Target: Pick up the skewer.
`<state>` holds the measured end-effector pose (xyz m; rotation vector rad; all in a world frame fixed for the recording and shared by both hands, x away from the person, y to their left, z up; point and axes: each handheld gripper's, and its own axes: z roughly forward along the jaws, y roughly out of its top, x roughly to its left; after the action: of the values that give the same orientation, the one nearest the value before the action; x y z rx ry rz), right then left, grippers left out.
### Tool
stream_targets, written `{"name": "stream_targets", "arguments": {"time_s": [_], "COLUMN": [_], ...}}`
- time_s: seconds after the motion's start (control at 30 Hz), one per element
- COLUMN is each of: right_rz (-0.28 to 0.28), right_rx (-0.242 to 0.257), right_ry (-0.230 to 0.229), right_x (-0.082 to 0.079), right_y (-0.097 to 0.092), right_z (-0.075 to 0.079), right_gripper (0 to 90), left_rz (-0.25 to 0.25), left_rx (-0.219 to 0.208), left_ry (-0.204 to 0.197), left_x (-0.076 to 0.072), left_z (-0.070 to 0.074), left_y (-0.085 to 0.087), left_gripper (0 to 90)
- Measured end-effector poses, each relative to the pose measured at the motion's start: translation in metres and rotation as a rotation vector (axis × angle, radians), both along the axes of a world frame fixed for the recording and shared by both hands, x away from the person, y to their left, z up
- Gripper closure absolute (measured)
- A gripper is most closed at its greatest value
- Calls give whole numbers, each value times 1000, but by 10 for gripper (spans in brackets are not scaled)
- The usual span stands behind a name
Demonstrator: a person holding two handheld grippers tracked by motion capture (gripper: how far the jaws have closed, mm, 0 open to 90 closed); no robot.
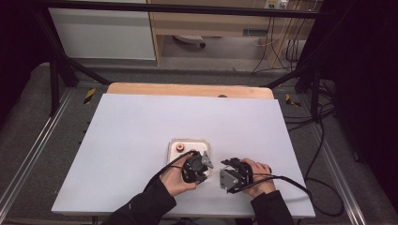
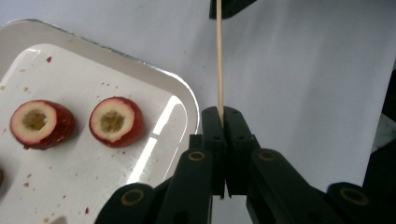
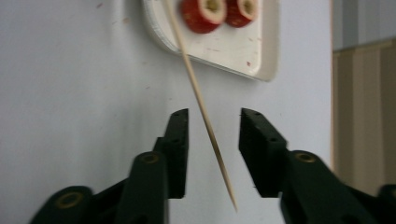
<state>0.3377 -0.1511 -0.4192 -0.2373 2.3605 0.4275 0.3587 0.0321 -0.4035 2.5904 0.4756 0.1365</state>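
Though blurred, no legible skewer (image 2: 219,56) markings.

No readable text, labels or numbers anywhere, distant shelf items perhaps too blurred

Table (image 1: 141,140): we see a pale lavender-grey sheet covering it, with a strip of bare wood along its far edge at 12 o'clock.
Tray (image 1: 206,146): we find a white tray with rounded corners lying flat on the sheet, toward 6 o'clock of the table's centre.
Tray surface (image 2: 70,186): we note red flecks on it.
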Motion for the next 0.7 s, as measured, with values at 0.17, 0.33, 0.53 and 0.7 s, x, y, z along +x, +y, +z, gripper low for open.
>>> {"name": "stream_targets", "arguments": {"time_s": [0.17, 0.33, 0.53, 0.7], "right_rz": [-163, -304, -504, -578], "right_rx": [229, 398, 523, 563], "right_ry": [83, 178, 317, 396], "right_x": [6, 11, 18, 22], "right_y": [-16, -33, -43, -43], "right_z": [7, 9, 4, 3], "right_gripper": [453, 364, 242, 170], "left_rz": [23, 60, 111, 155], "left_rx": [-19, -52, -105, -164], "left_ry": [-14, -33, -71, -101], "left_x": [-1, -4, -8, -13], "left_z": [1, 1, 2, 3], "left_y": [19, 40, 62, 77], "left_gripper": [886, 885, 885, 884]}}
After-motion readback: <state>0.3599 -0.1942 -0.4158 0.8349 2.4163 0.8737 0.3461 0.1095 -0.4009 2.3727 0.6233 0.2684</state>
